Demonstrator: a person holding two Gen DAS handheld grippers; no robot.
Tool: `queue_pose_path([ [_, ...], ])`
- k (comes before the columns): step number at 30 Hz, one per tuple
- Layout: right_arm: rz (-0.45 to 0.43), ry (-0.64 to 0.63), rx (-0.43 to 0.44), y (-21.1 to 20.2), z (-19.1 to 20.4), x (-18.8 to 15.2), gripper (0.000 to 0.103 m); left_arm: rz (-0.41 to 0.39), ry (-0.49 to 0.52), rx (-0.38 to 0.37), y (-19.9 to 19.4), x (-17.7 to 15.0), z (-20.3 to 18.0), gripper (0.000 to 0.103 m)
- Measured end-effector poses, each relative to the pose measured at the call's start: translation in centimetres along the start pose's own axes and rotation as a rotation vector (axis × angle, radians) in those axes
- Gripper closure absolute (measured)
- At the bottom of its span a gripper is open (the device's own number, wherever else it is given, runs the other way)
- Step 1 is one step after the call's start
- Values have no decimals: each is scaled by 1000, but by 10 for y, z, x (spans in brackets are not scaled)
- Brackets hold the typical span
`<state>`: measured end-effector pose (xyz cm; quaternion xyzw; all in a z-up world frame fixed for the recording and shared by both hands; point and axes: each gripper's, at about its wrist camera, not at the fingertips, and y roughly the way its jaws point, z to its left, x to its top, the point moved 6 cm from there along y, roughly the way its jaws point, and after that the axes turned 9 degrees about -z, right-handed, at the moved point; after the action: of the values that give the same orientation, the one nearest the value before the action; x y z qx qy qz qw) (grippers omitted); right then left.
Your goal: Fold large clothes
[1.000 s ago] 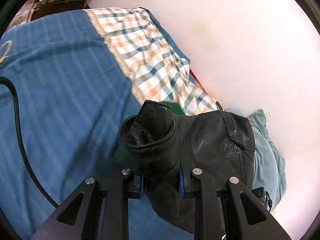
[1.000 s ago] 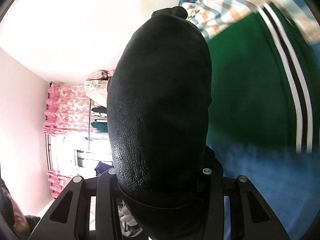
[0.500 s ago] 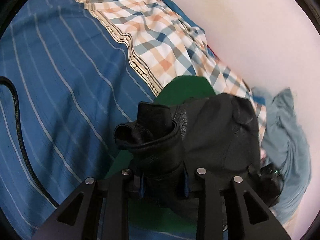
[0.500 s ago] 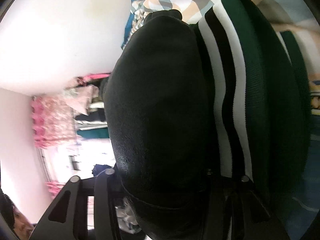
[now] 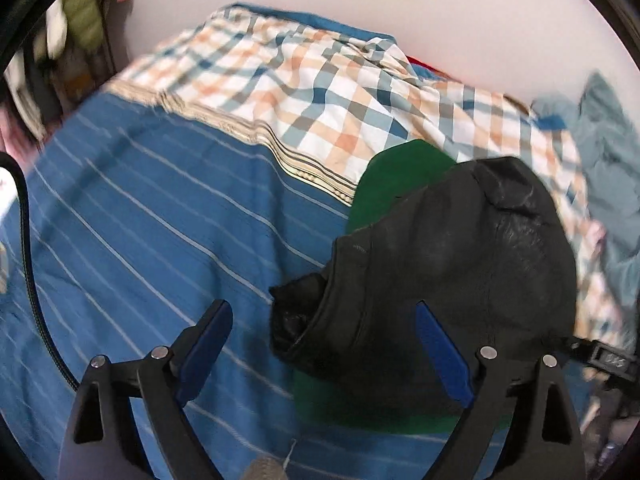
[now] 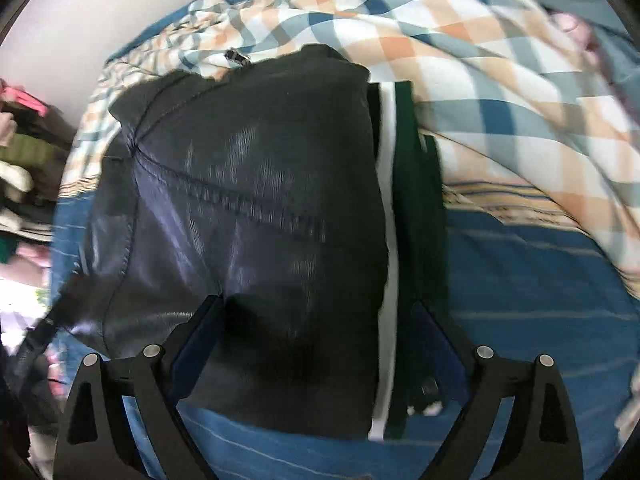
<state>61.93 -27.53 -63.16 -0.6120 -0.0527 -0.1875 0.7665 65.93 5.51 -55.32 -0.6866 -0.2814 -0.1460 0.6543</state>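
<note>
The black leather jacket (image 5: 448,280), clamped by both grippers half a second ago, has been let go: the left gripper (image 5: 324,344) and right gripper (image 6: 320,344) are now spread wide. It is left bundled on the green garment (image 5: 396,176), on the blue striped bedspread (image 5: 160,220) near the checked cloth (image 5: 320,92), so the fold is judged placed.

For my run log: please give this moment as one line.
left gripper: open | right gripper: open | jacket: on green garment

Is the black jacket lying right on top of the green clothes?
Touching. The right wrist view shows the black jacket lying directly on the green garment, overlapping its striped edge.
</note>
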Motion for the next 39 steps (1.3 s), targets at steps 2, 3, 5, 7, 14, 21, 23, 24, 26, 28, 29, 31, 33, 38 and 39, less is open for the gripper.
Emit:
queue_pose_path([
  [2, -21, 13, -59, -13, 8, -18, 8, 3, 52, 14, -7, -1, -6, 10],
  [3, -42, 23, -109, -25, 12, -26, 8, 2, 80, 17, -15, -2, -10, 10],
  [5, -83, 4, -218, -54, 19, -46, 8, -12, 121, 11, -30, -2, -16, 9],
  [7, -104, -25, -313, -83, 39, -71, 7, -19, 152, 20, -45, -1, -20, 9],
  [14, -181, -49, -437, -207, -3, -59, 7, -38, 272, 5, -143, -2, -36, 8],
  [21, -286, -14, -462, -348, 38, -106, 7, -96, 320, -35, -267, -3, -40, 8],
  [23, -309, -9, -461, -385, 47, -121, 7, -109, 319, -51, -305, -5, -37, 8],
  [24, -324, -10, -465, -402, 52, -126, 7, -112, 320, -58, -318, -5, -35, 8],
  [26, -360, -14, -472, -442, 63, -141, 7, -131, 327, -62, -349, -7, -30, 8],
  [28, -388, -16, -476, -480, 74, -156, 7, -151, 332, -65, -380, -7, -26, 8],
  [29, -401, -13, -475, -500, 78, -163, 7, -165, 334, -69, -399, -7, -23, 8],
  [31, -430, -17, -473, -537, 88, -176, 7, -183, 333, -65, -425, -7, -18, 8],
  [33, -447, -17, -458, -566, 96, -187, 7, -206, 328, -61, -447, -7, -14, 8],
  [38, -492, -36, -435, -626, 112, -205, 7, -246, 294, -57, -500, -6, -7, 8],
  [39, -506, -43, -437, -639, 114, -208, 7, -250, 290, -60, -506, -7, -7, 8],
])
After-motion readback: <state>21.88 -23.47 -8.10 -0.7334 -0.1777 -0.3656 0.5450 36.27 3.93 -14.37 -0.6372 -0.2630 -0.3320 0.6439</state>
